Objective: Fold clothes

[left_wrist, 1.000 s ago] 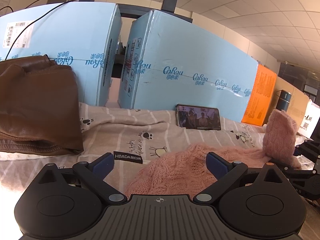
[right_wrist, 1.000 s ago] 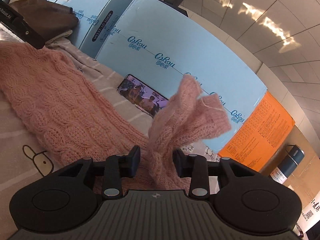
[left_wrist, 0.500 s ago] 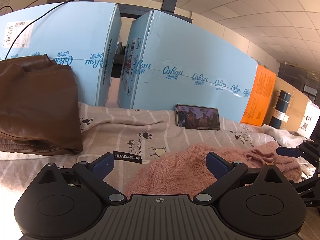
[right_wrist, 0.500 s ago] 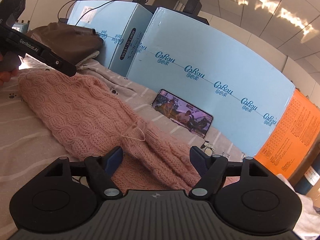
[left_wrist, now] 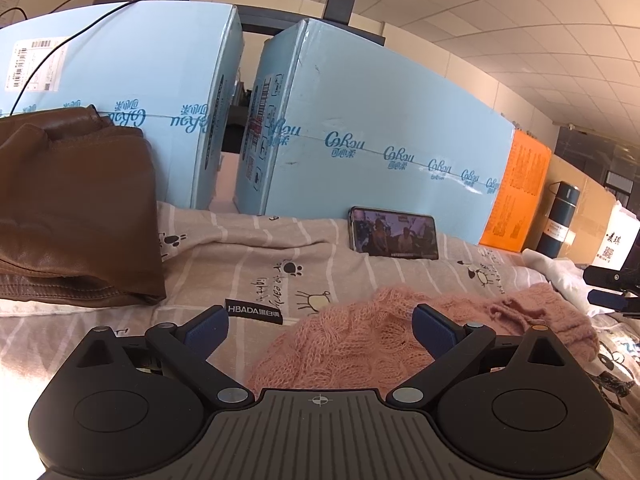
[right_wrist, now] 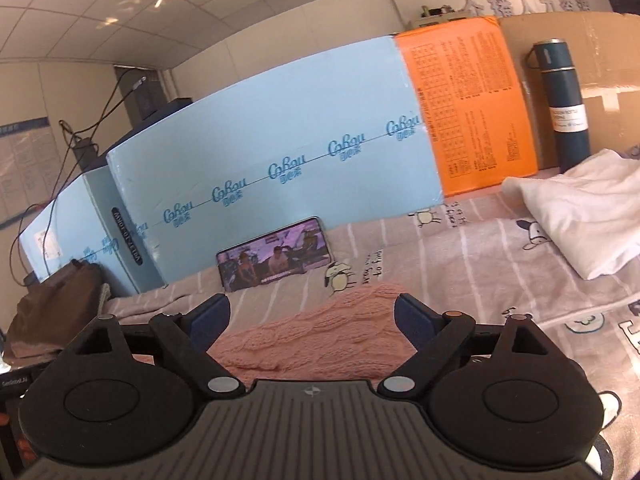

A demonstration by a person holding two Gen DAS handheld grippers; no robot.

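A pink cable-knit sweater point(left_wrist: 360, 340) lies on the patterned bedsheet point(left_wrist: 248, 264), its sleeve folded over at the right. My left gripper point(left_wrist: 320, 322) is open and empty, just above the sweater's left part. My right gripper point(right_wrist: 312, 314) is open and empty, with the sweater point(right_wrist: 316, 336) between and below its fingers. The right gripper also shows at the right edge of the left wrist view point(left_wrist: 612, 288).
A brown leather jacket point(left_wrist: 72, 216) lies folded at the left. Light blue boxes point(left_wrist: 360, 128) and an orange box point(right_wrist: 468, 112) stand along the back, with a phone point(right_wrist: 276, 260) leaning on them. A dark flask point(right_wrist: 564, 100) and white cloth point(right_wrist: 576, 220) sit at the right.
My right gripper opened and let go of the pink sleeve, which now lies on the sweater. It then turned right and drew back. My left gripper barely moved.
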